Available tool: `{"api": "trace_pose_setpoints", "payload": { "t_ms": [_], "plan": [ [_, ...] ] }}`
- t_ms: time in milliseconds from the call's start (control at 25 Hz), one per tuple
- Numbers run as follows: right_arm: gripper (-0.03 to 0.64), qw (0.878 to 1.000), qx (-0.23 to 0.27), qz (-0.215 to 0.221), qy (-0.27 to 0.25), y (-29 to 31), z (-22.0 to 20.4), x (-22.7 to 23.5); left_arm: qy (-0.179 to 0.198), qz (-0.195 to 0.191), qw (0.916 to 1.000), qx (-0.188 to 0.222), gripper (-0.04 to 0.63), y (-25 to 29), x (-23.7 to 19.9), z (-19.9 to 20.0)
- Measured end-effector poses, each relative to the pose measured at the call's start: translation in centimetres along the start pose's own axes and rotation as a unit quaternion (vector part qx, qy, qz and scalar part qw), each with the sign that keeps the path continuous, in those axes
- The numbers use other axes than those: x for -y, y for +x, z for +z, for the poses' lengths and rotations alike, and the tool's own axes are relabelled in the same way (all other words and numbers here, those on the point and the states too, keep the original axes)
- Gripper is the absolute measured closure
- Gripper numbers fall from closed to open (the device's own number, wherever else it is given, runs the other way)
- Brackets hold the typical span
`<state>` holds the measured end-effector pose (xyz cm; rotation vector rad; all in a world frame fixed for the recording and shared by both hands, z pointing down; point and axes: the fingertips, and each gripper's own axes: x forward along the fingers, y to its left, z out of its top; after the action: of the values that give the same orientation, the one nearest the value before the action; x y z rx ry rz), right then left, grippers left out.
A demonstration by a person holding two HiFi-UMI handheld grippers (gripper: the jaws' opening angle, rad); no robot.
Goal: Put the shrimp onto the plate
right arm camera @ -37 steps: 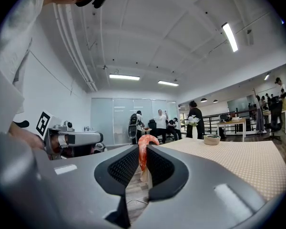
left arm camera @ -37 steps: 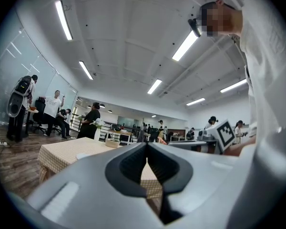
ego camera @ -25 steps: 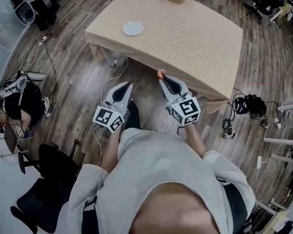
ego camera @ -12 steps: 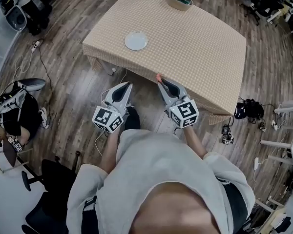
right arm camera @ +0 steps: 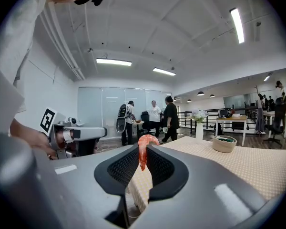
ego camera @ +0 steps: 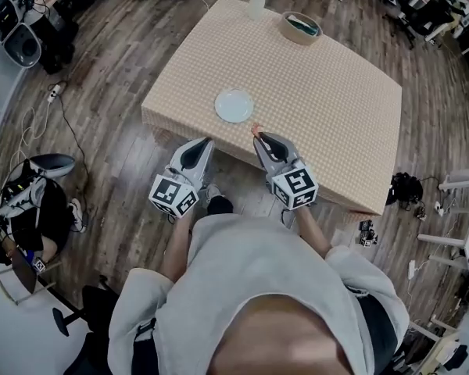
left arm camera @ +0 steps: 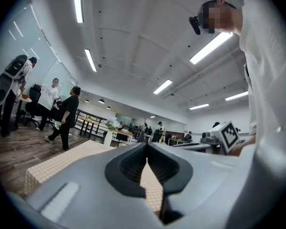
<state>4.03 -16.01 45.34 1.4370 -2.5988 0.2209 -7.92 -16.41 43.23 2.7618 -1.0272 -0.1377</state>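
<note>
Right gripper (ego camera: 257,136) has its ribbed black pads pinched on the shrimp (right arm camera: 142,151), a curled, glossy orange-pink piece hooking over the jaw tips and hanging down between them. It hangs over the near edge of the table (ego camera: 328,92), which is draped in a fine beige checked cloth, close to the plate (ego camera: 234,105) but not on it. The plate is round, smooth, pale and bare. Left gripper (left arm camera: 147,146) is level beside its partner, grey shell, grooved pads pressed together at the tips with nothing between them. Far side of the cloth: a round woven-looking basket (ego camera: 300,28) and a slim white vase (ego camera: 256,2).
</note>
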Motion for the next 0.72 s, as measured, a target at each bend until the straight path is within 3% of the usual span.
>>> {"api": "trace_pose_setpoints", "payload": {
  "t_ms": [400, 720],
  "plan": [
    [0.566, 1.000, 0.014, -0.017, -0.011, 10.9, 4.2, 2.8, 0.009, -0.004, 0.9999, 0.000, 0.586, 3.5, -10.4, 3.1],
    [0.566, 0.999, 0.031, -0.040, -0.018, 12.7, 6.2, 5.6, 0.011, -0.020, 0.9997, -0.002, 0.586, 6.4, -12.5, 3.8]
  ]
}}
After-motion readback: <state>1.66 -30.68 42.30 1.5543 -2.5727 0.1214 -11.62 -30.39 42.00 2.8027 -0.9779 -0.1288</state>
